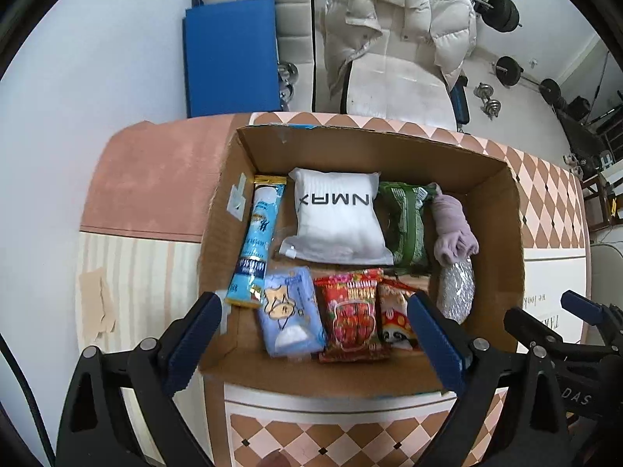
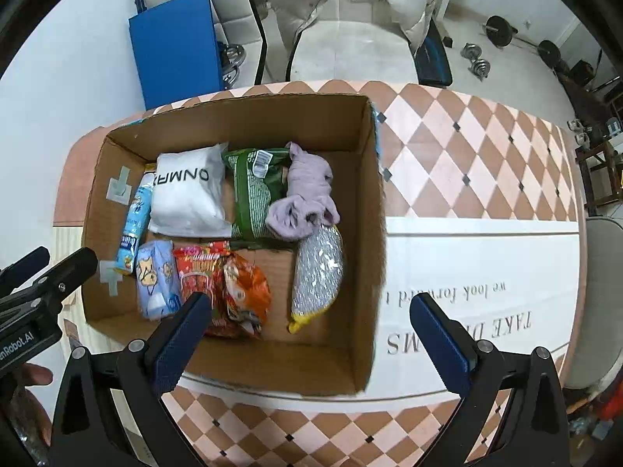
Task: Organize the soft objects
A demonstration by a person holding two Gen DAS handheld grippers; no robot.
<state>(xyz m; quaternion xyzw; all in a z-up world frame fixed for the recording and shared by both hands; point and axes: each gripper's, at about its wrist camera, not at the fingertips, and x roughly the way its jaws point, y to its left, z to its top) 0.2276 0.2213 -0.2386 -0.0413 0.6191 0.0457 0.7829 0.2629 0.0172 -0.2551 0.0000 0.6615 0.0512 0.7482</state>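
Observation:
An open cardboard box (image 1: pixel 389 148) (image 2: pixel 249 116) on the table holds several soft packs: a white sock pack (image 1: pixel 338 218) (image 2: pixel 187 190), a green bag (image 1: pixel 405 225) (image 2: pixel 253 194), a lilac cloth (image 1: pixel 453 229) (image 2: pixel 307 198), a long blue tube pack (image 1: pixel 257 241) (image 2: pixel 134 225), a blue tissue pack (image 1: pixel 290 311) (image 2: pixel 155 276), red and orange snack packs (image 1: pixel 354 315) (image 2: pixel 233 288) and a silvery bag (image 1: pixel 457 292) (image 2: pixel 317 272). My left gripper (image 1: pixel 315 342) is open and empty above the box's near edge. My right gripper (image 2: pixel 307 330) is open and empty over the box's near right corner.
The table (image 2: pixel 467 148) has a pink and brown diamond cloth with a white printed strip. The right gripper also shows at the right edge of the left wrist view (image 1: pixel 576 330). Behind the table stand a chair with a white puffy jacket (image 1: pixel 397 27), a blue mat (image 1: pixel 229 58) and dumbbells (image 1: pixel 488 99).

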